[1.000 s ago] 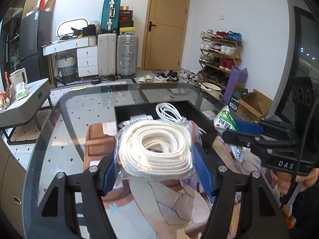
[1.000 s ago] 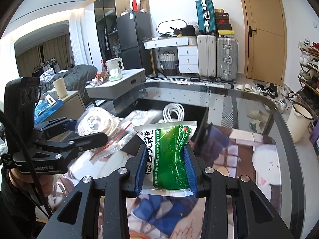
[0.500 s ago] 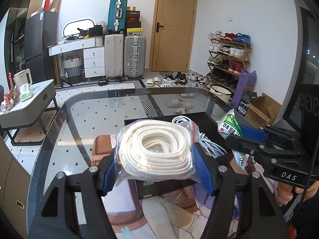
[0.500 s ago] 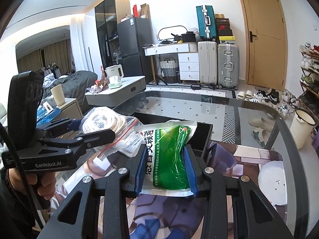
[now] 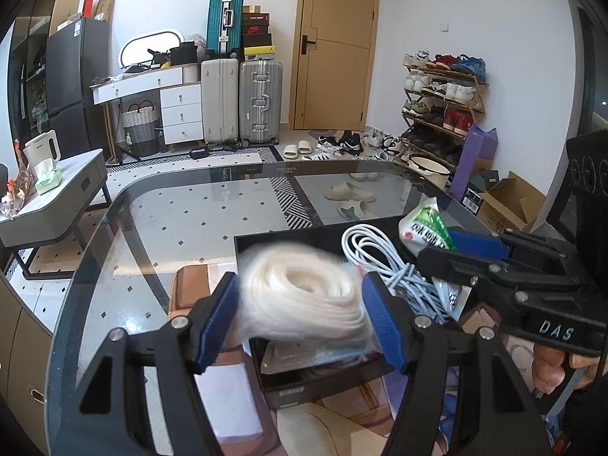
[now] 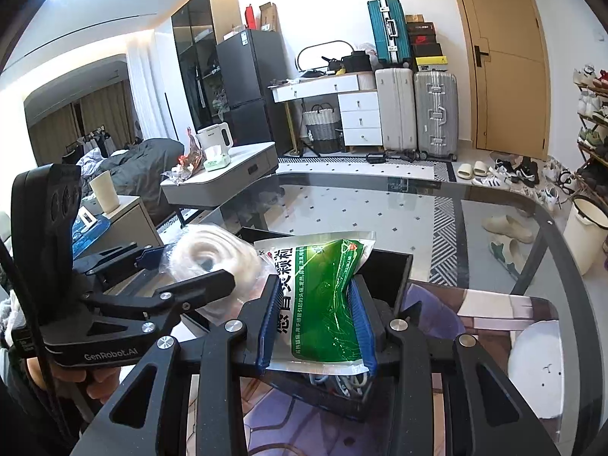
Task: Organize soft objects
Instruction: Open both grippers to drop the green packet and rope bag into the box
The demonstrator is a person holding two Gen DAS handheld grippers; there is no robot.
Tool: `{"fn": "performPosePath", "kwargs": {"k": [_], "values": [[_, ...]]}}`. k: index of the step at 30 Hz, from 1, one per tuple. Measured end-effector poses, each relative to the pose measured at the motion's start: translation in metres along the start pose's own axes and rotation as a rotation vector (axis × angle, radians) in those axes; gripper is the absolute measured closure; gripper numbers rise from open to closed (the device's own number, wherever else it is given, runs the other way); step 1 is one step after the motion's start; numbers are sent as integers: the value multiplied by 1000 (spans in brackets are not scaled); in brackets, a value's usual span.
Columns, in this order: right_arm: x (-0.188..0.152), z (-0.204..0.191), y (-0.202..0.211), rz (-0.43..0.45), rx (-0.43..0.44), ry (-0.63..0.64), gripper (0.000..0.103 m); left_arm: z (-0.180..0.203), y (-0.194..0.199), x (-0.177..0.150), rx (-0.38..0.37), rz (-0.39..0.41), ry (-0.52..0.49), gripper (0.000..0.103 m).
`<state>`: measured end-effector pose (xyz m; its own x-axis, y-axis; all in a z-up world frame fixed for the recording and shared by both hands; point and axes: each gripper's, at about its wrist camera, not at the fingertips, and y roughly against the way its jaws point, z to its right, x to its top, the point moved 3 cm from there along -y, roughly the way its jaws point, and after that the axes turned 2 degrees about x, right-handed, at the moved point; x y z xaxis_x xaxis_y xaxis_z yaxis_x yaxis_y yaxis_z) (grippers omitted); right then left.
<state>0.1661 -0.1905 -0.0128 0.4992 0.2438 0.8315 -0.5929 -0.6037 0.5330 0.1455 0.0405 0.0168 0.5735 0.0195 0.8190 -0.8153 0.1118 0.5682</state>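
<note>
Soft bundles are what we are sorting, and the black tray (image 5: pixel 250 243) on the glass table (image 5: pixel 159 228) is the largest piece of that job, filling the lower middle of both frames. It already holds a loose white cable (image 5: pixel 376 254).

Next in size is the bagged rope coil (image 5: pixel 304 300), low and centre in the left wrist view. It sits between the blue pads of our left gripper (image 5: pixel 302 304), but its outline is smeared and a gap shows beside the left pad, so we cannot tell whether the gripper is clamping it or letting it drop. The coil lies flat over the tray's near-left part, its long axis running across the frame from pad to pad, its open centre facing up.

Smaller is the green medicine pouch (image 6: pixel 323 300), pinched firmly by our right gripper (image 6: pixel 317 323) above the tray's right side. Its long axis points away from us, top edge towards the upper middle of the frame.

Risks, as we judge them: the slippery bag could slide and land across the tray's near rim (half in, half out); the pouch could settle on the cable and tip; and the two grippers, close together, could knock each other.
</note>
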Motion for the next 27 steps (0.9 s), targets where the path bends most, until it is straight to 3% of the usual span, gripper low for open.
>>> {"fn": "performPosePath", "kwargs": {"k": [11,15,17,20,21,24,27], "values": [[-1,0,-33,-40,-34,56,64,-2,-12,2,10,-11,-18,37],[-1,0,-30,-31,-33,61,53,-5,-9,0,16,-18,1,31],[-2,0,-26,-25,-40,76,46,-8,-6,-1,29,-9,7,17],[-3,3,-15,5,-58,72,29,-12,3,-3,35,7,25,5],[-4,5,-11,13,-54,65,18,-14,7,-4,39,13,33,4],[-9,8,3,39,-50,47,2,-19,15,-7,41,30,55,0],[-16,9,16,52,-58,49,1,-23,24,-11,62,43,68,0]]}}
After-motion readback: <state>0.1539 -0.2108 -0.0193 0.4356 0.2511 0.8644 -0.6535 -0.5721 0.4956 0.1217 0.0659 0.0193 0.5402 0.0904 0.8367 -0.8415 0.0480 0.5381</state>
